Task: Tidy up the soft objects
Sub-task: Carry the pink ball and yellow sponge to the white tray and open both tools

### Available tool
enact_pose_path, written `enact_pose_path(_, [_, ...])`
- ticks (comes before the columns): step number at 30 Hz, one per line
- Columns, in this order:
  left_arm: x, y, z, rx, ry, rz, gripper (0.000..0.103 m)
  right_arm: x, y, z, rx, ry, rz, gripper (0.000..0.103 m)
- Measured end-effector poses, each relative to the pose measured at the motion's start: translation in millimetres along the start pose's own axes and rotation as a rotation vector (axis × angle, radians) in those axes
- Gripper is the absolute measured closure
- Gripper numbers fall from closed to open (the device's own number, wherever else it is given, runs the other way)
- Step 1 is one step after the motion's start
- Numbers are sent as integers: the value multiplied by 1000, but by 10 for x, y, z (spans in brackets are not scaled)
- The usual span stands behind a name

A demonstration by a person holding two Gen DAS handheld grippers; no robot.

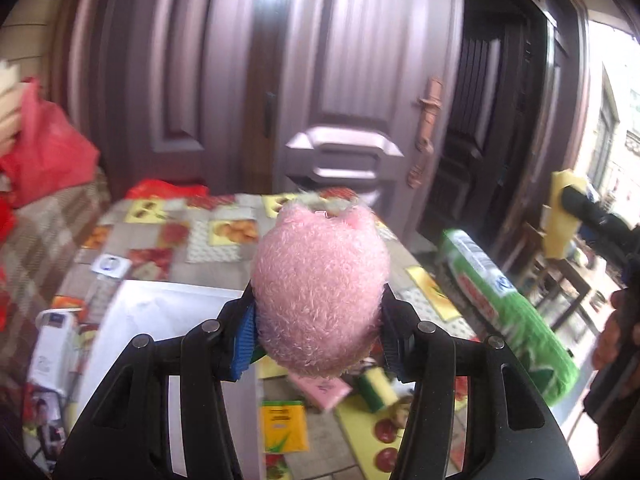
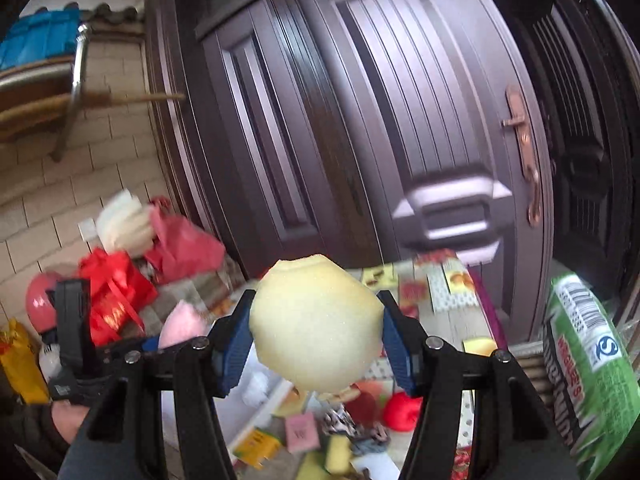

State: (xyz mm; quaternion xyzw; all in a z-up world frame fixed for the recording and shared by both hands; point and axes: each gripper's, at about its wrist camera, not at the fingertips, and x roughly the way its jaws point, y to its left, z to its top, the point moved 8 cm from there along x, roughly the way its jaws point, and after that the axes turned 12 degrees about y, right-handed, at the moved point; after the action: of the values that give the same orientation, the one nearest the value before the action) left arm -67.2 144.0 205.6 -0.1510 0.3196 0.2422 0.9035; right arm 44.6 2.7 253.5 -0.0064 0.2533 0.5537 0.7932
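My left gripper (image 1: pixel 318 322) is shut on a fluffy pink plush toy (image 1: pixel 318 284) and holds it well above the table; the same pink plush shows in the right wrist view (image 2: pixel 182 326) beside the left gripper's black frame. My right gripper (image 2: pixel 318 338) is shut on a pale yellow foam sponge (image 2: pixel 316 322), also lifted above the table. Below lie more soft things: a yellow-green sponge (image 1: pixel 374 390), a pink pad (image 1: pixel 322 390), a red soft ball (image 2: pixel 402 412) and a yellow sponge (image 2: pixel 338 454).
A white open box (image 1: pixel 160 312) sits on the fruit-patterned tablecloth (image 1: pixel 224 236) under the left gripper. A big green package (image 1: pixel 508 312) lies at the right table edge. Red bags (image 2: pixel 116 300) pile at the left. A dark double door (image 2: pixel 400 120) stands behind.
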Motion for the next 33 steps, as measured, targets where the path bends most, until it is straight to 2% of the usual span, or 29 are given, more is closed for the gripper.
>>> enact_pose_path(6, [-268, 364, -76, -68, -30, 17, 51, -29, 184, 9, -7, -21, -1, 44])
enact_pose_path(23, [-567, 803, -211, -106, -52, 45, 51, 69, 617, -12, -27, -13, 31, 44])
enact_pose_path(33, [-607, 1006, -249, -121, -52, 38, 51, 165, 788, -42, -36, 5, 35, 44])
